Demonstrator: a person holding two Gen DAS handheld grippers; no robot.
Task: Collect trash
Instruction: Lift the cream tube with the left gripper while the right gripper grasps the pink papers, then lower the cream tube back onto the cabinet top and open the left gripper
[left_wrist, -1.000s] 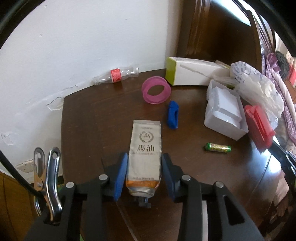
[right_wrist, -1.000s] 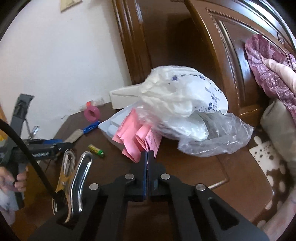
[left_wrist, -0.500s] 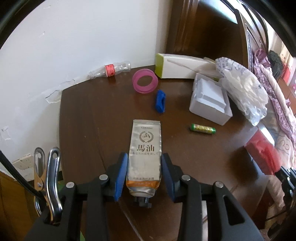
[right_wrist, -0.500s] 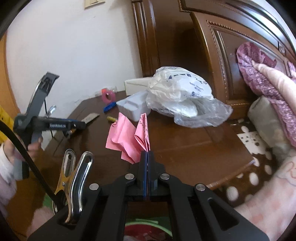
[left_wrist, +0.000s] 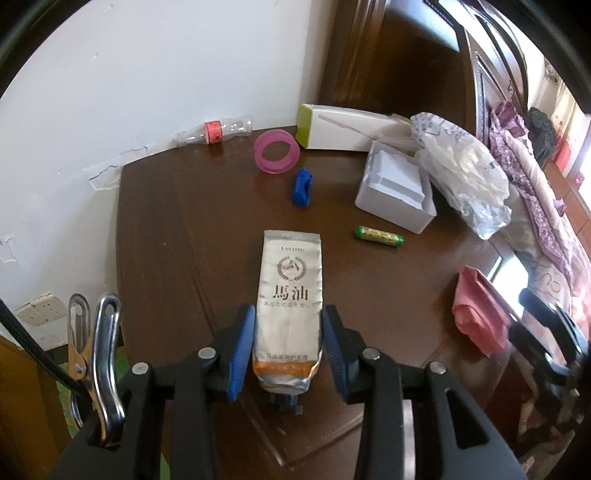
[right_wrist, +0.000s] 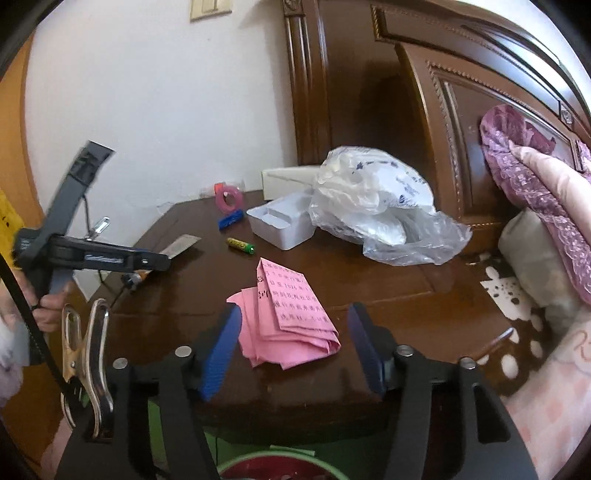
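My left gripper (left_wrist: 288, 332) is shut on a silver hand-cream tube (left_wrist: 290, 295), its blue pads pressed on both sides near the cap end, above the dark wooden table (left_wrist: 177, 240). The right wrist view shows that gripper (right_wrist: 162, 262) at the left, held by a hand, with the tube (right_wrist: 183, 244) sticking out. My right gripper (right_wrist: 293, 317) is opening. A folded pink paper (right_wrist: 291, 325) sits between its spread pads, touched by neither, over the table's near edge. A green-rimmed bin (right_wrist: 277, 456) shows just below.
On the table lie a clear bottle (left_wrist: 214, 131), a pink tape ring (left_wrist: 276, 153), a blue piece (left_wrist: 303, 186), a green battery (left_wrist: 378, 236), a white box (left_wrist: 395, 192), a plastic bag (left_wrist: 465, 173) and a white carton (left_wrist: 347, 129). Bedding lies to the right.
My right gripper drew back from the plastic bag to the table's near edge, then opened and let go of the pink paper. My left gripper, still gripping the tube, pulled back a little.
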